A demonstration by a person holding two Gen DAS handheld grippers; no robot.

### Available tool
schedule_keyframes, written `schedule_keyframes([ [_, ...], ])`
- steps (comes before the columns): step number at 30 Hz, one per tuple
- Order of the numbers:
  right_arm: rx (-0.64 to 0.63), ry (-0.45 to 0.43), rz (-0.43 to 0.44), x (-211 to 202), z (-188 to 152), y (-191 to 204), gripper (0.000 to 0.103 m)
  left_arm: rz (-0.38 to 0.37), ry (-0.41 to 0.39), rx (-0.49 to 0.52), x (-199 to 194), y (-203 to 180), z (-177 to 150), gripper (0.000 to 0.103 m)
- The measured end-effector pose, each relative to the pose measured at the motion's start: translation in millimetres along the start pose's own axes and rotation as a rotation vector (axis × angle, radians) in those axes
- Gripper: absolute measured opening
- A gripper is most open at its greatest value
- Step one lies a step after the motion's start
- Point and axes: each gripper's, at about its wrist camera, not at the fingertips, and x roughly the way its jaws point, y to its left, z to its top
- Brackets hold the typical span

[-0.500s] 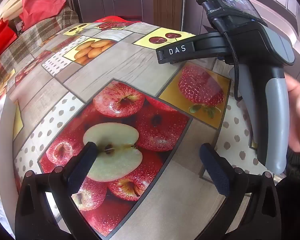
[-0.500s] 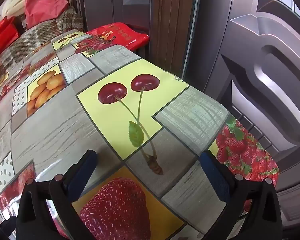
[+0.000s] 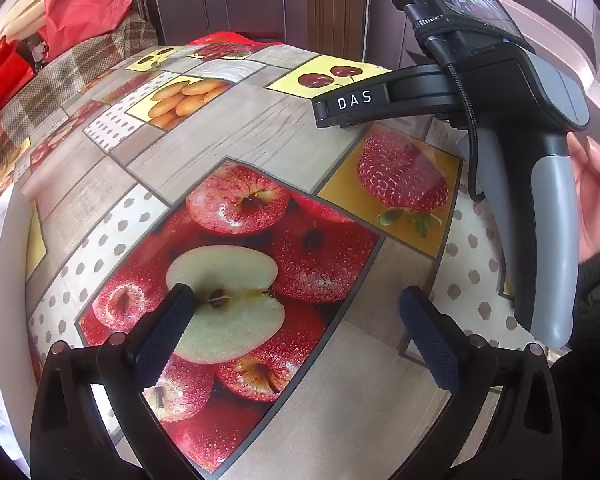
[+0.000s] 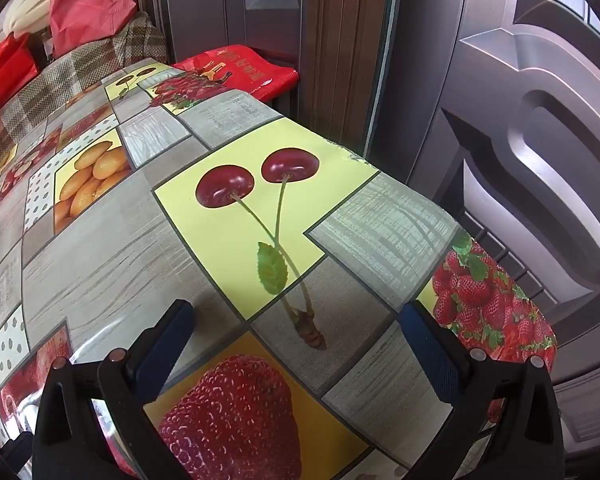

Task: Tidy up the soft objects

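Two grippers [image 3: 292, 312] [image 4: 296, 320], one table [image 4: 380, 232], two red bags [image 3: 80, 4] [image 3: 0, 80], one hand [image 3: 596, 200]

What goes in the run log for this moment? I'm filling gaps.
left gripper: open, empty | right gripper: open, empty | both over fruit-print tablecloth | soft objects: none between jaws

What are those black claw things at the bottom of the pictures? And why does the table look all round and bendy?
Those claws are grabbing tools. A person holds one in each hand, and each tool has a small camera looking out between its two fingers. One picture comes from the left gripper, the other from the right gripper. The lens is very wide, so straight things look curved. Both grippers are open and hold nothing. Below them is a table with a cloth printed with apples, cherries and strawberries; those are only pictures. In the left view you also see the right tool's grey handle and the person's hand beside it.
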Motion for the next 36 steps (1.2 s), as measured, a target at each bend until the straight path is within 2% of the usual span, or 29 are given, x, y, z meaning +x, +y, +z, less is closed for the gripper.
schedule_keyframes([
  [36, -0.002, 0.0, -0.002, 0.0, 0.3, 0.3, 0.103, -0.001, 0.0, 0.001, 0.1, 0.8, 0.5, 0.102],
])
